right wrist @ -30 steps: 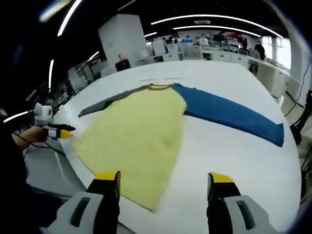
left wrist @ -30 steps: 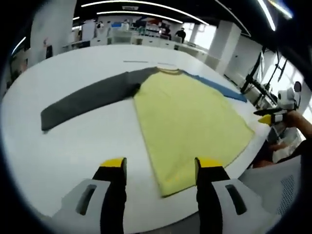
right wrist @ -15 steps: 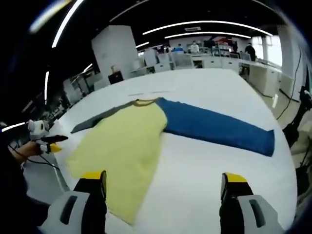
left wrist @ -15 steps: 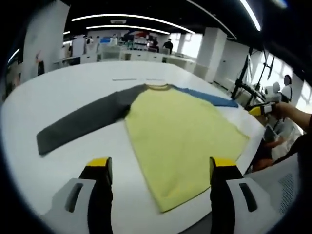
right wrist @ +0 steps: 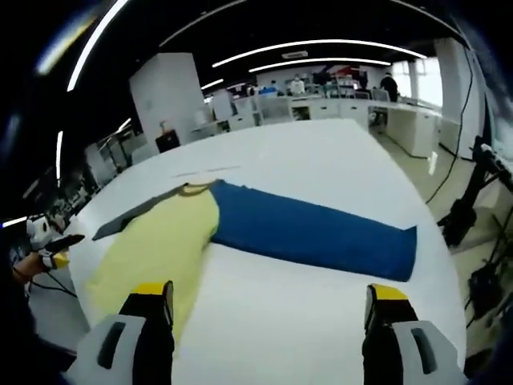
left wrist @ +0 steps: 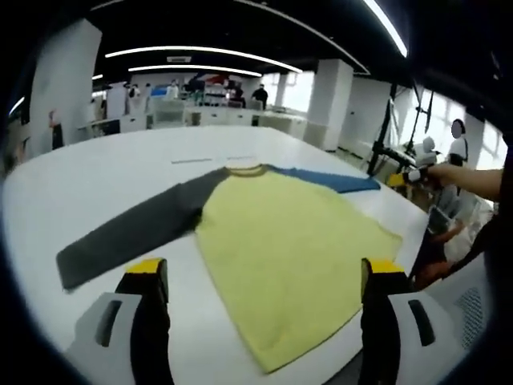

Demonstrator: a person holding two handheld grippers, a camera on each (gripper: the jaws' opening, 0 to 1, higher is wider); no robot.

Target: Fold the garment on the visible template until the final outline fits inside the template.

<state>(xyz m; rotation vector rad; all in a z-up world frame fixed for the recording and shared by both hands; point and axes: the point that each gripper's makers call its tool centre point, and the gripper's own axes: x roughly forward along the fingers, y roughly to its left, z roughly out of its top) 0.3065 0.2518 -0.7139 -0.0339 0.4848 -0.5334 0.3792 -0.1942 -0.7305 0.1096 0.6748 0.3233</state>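
Garment (left wrist: pixel 280 257) lay flat and spread out on the white table (left wrist: pixel 104 172), face down or up I couldn't tell: yellow body in the middle, grey sleeve (left wrist: pixel 132 233) stretched out to one side, blue sleeve (right wrist: pixel 313 237) stretched out to the other, collar at the far end, hem nearest the person. In the right gripper view the blue sleeve ran across the middle with the yellow body (right wrist: pixel 152 253) beside it. No template outline that I could make out under or around the cloth.

Left gripper (left wrist: pixel 260 277) hovered over the near table edge, jaws spread wide, nothing between them. Right gripper (right wrist: pixel 268 297) same: jaws wide apart, empty, above bare tabletop just short of the blue sleeve.

Handling, my read: thin knit, light, limp, no stiffness, so it'll drape and drag, and a single-point lift will bunch it. Best grabs looked like the sleeve cuffs, since they're the far-out loose ends, folding each sleeve in over the body first; then hem corners for the lengthwise fold. Pinch needs to catch the edge against the table, smooth top may let the cloth slide.

Surroundings: open office, desks and people well behind the table, tripod-like stands off to the side. Nothing else on the table near the shirt.
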